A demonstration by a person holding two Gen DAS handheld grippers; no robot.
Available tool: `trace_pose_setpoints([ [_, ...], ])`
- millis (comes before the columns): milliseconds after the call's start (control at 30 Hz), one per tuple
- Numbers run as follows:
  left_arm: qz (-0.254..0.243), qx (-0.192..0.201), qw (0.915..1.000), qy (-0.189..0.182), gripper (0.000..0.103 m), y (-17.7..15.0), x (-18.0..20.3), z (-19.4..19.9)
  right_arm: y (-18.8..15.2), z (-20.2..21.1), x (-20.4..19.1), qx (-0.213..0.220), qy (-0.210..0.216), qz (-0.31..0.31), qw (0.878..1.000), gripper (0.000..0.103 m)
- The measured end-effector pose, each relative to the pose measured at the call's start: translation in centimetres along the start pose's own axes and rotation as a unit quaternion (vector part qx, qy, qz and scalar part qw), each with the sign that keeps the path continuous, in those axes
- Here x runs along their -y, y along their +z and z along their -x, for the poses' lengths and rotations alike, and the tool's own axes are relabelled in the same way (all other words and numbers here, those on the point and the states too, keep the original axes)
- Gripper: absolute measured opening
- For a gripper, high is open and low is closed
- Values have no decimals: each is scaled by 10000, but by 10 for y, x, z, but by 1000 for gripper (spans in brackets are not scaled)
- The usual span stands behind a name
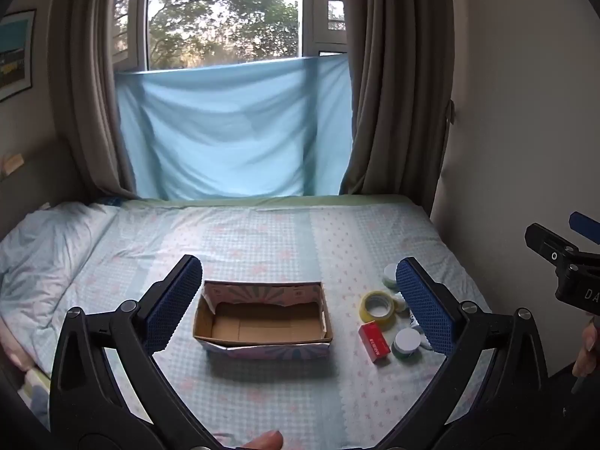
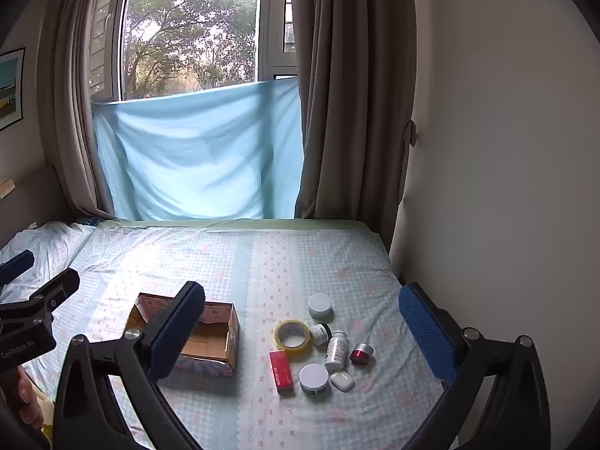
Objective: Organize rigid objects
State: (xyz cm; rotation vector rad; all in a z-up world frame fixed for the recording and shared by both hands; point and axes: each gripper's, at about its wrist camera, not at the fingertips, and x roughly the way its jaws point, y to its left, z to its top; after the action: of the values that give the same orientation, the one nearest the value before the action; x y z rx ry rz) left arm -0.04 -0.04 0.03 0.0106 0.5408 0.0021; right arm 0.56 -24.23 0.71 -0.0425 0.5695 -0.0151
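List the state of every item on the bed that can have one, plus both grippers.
Open-topped cardboard box: upright, empty.
Yellow roll of clear tape: lying flat.
Red rectangular carton: lying flat, closed.
White plastic bottle: on its side, capped.
Two round white-lidded jars: upright, lids on.
Small red jar: lid on.
White oval case: closed.
Left gripper: open, holding nothing.
Right gripper: open, holding nothing.

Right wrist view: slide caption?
Open right gripper above tape roll, red box, jars beside empty cardboard box.
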Motion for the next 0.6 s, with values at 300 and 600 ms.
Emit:
trace_pose_setpoints([
  [300, -57, 223, 9997, -48, 103, 1, 7, 9, 3, -1, 11, 15, 58, -70, 10000, 103],
  [600, 108, 312, 9994, 46, 103, 0, 2, 16, -4, 5, 17, 127, 57, -94, 9999, 103],
])
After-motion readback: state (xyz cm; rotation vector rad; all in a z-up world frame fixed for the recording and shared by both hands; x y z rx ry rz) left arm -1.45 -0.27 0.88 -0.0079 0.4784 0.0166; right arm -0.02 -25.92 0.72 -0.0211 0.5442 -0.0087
